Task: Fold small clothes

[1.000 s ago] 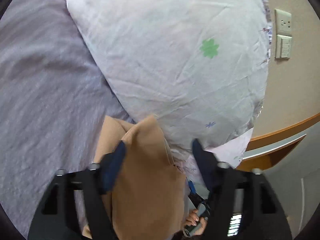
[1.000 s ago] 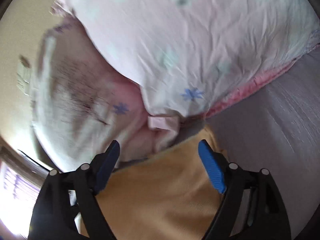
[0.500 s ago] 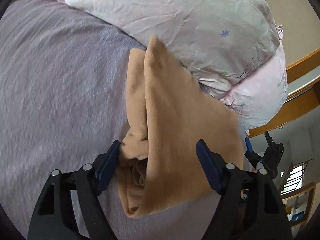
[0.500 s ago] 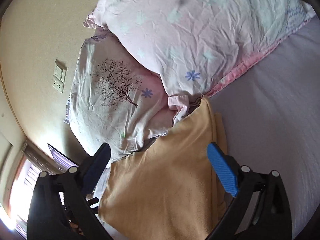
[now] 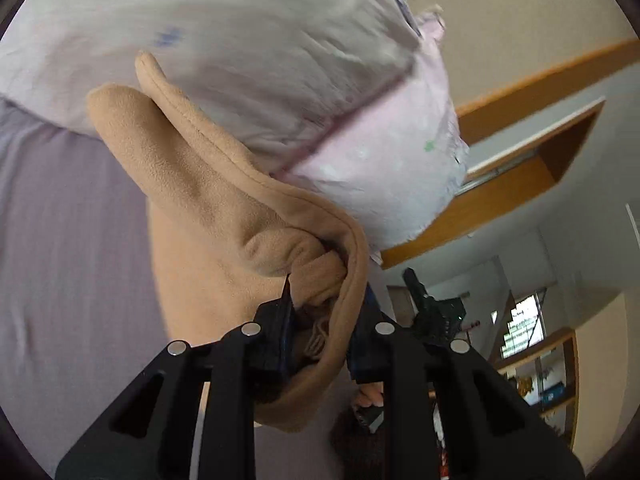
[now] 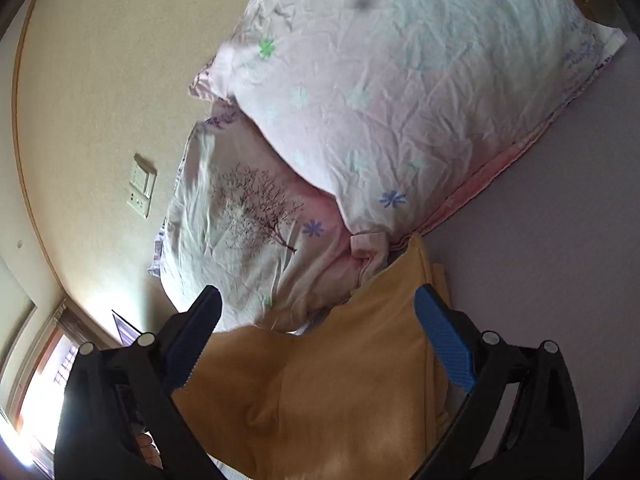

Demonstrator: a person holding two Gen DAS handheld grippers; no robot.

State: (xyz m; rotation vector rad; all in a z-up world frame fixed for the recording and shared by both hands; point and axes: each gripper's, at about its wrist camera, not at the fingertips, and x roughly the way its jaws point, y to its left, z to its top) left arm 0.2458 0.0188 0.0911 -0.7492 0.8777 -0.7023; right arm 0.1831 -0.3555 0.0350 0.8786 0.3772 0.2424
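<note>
A tan fleece garment (image 5: 208, 184) lies folded on the lilac bed sheet (image 5: 60, 248), its far end against the pillows. My left gripper (image 5: 324, 320) is shut on the garment's near bunched edge, with fabric pinched between the blue pads. In the right wrist view the same garment (image 6: 328, 392) lies under and between the fingers of my right gripper (image 6: 320, 336), which is wide open and holds nothing.
Two pink floral pillows (image 6: 400, 92) are stacked at the head of the bed, right behind the garment. A beige wall with a switch plate (image 6: 142, 188) stands behind them. A wooden bed frame edge (image 5: 520, 184) and the room beyond show on the right.
My left gripper has closed on the near edge of the garment and bunched it up. My right gripper has stayed open over the garment, with its view little changed.
</note>
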